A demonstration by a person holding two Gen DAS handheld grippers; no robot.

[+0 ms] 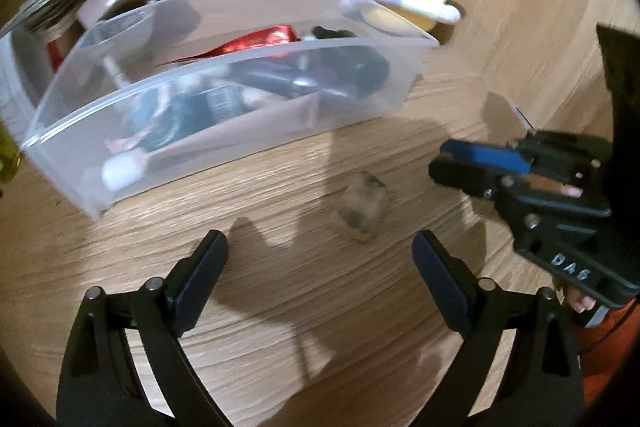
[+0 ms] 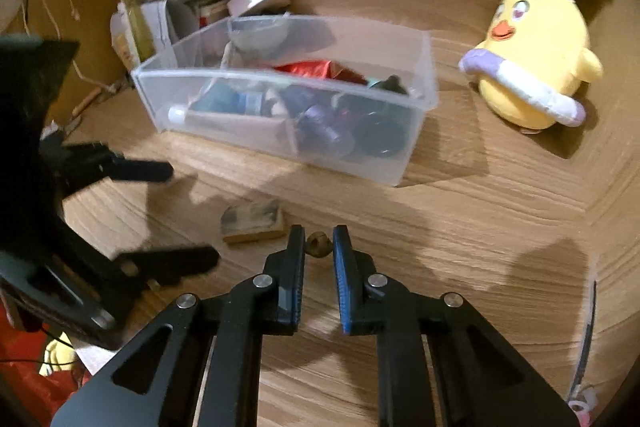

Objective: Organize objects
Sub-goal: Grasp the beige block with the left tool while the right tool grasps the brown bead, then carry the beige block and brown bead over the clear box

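wood-grain table (image 2: 460,211), clear bin (image 2: 424,67) sat on it, chick plush (image 2: 536,63) off to the side, little block (image 2: 254,221) and tiny brown bead (image 2: 318,245) lay nearby

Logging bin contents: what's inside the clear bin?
The clear bin holds a red foil packet, a white-capped tube, dark round containers and a divider. Whatever lies under that pile is covered; labels are blurred.

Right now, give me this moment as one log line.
left gripper: open above small block | right gripper: nearly shut around small brown object | bin: partly filled
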